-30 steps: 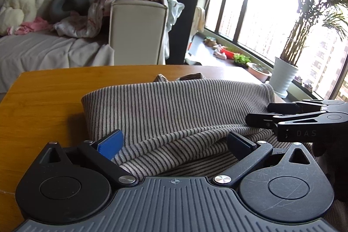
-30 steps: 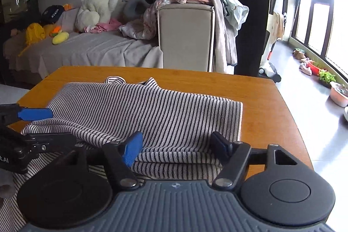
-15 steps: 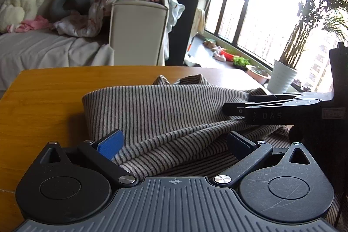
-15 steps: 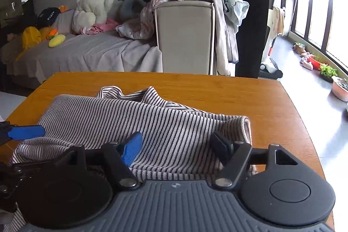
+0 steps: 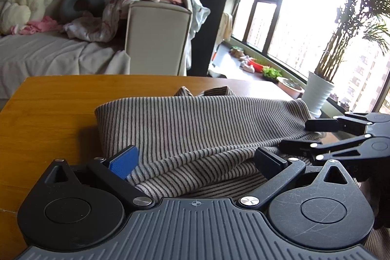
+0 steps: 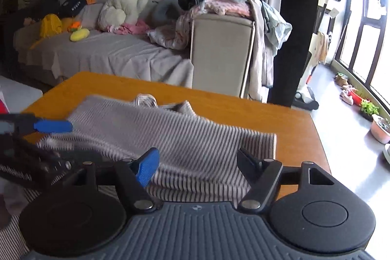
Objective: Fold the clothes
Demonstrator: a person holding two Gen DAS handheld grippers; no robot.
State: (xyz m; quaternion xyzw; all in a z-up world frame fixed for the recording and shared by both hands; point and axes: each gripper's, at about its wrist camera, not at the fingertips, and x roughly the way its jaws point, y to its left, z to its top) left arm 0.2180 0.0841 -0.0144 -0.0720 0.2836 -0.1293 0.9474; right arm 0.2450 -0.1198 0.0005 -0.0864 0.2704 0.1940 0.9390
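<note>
A grey-and-white striped garment (image 5: 195,128) lies folded on the wooden table (image 5: 48,113), its collar (image 5: 204,91) at the far edge. My left gripper (image 5: 197,160) stands open over the near left part, a bunched fold lying between its blue pad (image 5: 124,160) and its black finger. My right gripper (image 6: 197,165) is open too, with the garment (image 6: 195,143) lying between its fingers. From the left wrist view the right gripper (image 5: 309,135) sits at the garment's right end, cloth between its fingers. The left gripper (image 6: 48,140) shows at the left edge of the right wrist view.
A sofa (image 6: 109,52) with a white plush toy (image 6: 124,1) and a heap of clothes (image 6: 219,4) on its armrest stands beyond the table. Windows, a potted plant (image 5: 319,91) and floor items are to the right. Bare table wood (image 6: 292,123) lies right of the garment.
My right gripper has risen a little and rolled, and the garment's right part has shifted and bunched with it. The left gripper has stayed where it was.
</note>
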